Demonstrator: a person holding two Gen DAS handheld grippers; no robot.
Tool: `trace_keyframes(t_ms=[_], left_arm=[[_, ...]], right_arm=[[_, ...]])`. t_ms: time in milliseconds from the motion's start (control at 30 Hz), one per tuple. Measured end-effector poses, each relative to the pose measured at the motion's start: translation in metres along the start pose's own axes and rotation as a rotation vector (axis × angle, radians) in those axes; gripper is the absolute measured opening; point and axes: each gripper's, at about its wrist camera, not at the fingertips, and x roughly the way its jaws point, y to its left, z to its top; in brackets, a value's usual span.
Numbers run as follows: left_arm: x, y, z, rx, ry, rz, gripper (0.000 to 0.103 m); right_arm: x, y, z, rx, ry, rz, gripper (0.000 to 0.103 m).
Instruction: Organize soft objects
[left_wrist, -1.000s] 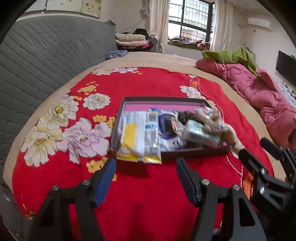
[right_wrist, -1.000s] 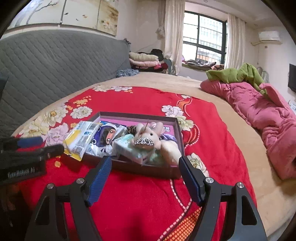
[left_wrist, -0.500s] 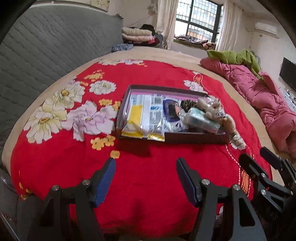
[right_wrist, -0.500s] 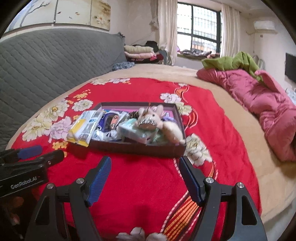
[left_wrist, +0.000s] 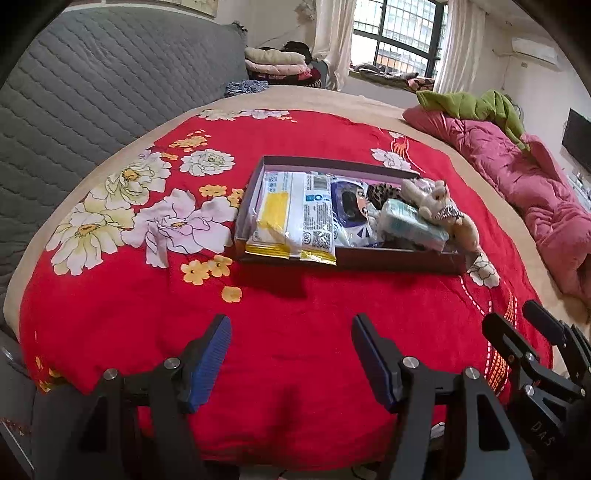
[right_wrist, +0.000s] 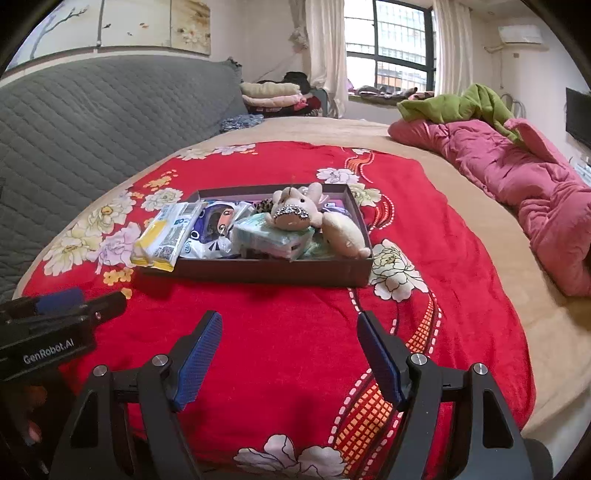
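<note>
- Bedroom scene: a red floral blanket covers the bed, with a grey quilted headboard along its left side and a barred window beyond the far end.
- A shallow brown box sits on the blanket toward its middle, well short of the near edge.
- At the box's left end a yellow-and-white packet lies with its near end sticking out over the rim.
- Beside it lies a blue-and-white pouch with a cartoon face.
- A pale green tissue pack lies toward the right end, with a small plush rabbit resting on top of it.
- A cream plush piece leans over the box's right near corner.
- A leopard-print item shows at the back of the box; what it is cannot be told.
- Along the bed's right edge lies a rumpled pink quilt with a green garment on its far end.
- Folded bedding is stacked past the far left corner of the bed.
- The left gripper hangs over the blanket's near edge with its jaws spread wide and nothing between them.
- The right gripper hangs just beside it, jaws equally wide apart and empty.
</note>
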Motion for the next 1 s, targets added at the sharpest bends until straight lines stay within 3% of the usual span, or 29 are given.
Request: trace_keyframes(t_ms=[1000], left_arm=[[0.013,-0.009,-0.006,0.036,0.04,0.027,0.067]], right_arm=[[0.016,0.002,-0.006,-0.01,0.033,0.012,0.076]])
